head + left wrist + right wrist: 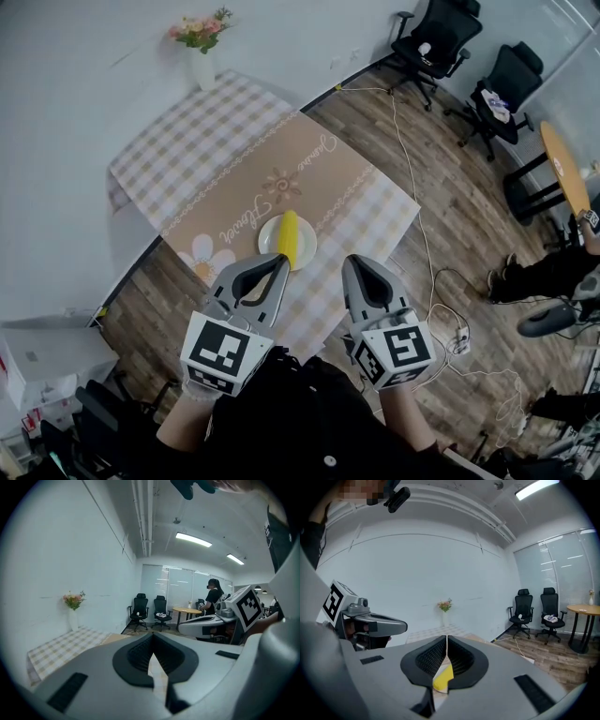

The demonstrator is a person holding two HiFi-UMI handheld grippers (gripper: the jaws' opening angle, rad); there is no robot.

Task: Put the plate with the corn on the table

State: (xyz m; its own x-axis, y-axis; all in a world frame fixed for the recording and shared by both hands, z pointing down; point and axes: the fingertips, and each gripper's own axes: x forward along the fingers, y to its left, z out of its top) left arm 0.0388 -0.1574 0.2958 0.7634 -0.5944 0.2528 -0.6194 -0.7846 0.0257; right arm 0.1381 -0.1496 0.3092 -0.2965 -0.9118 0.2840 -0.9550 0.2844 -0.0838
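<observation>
A white plate [268, 240] with a yellow corn cob [289, 234] on it rests on the table [225, 169], near the table's front edge on the brown runner. My left gripper [279, 263] hovers just in front of the plate, fingertips together, nothing held. My right gripper [354, 266] hangs to the right of the plate over the checked cloth, also shut and empty. In the right gripper view the corn [443, 677] shows below the closed jaws of the right gripper [446, 639]. The left gripper [153, 637] in its own view has its tips touching.
A vase of flowers [202, 49] stands at the table's far corner by the wall. Office chairs [436, 42] and a round wooden table [565, 169] are off to the right. Cables [441, 309] lie on the wood floor; a seated person [562, 272] is at the right edge.
</observation>
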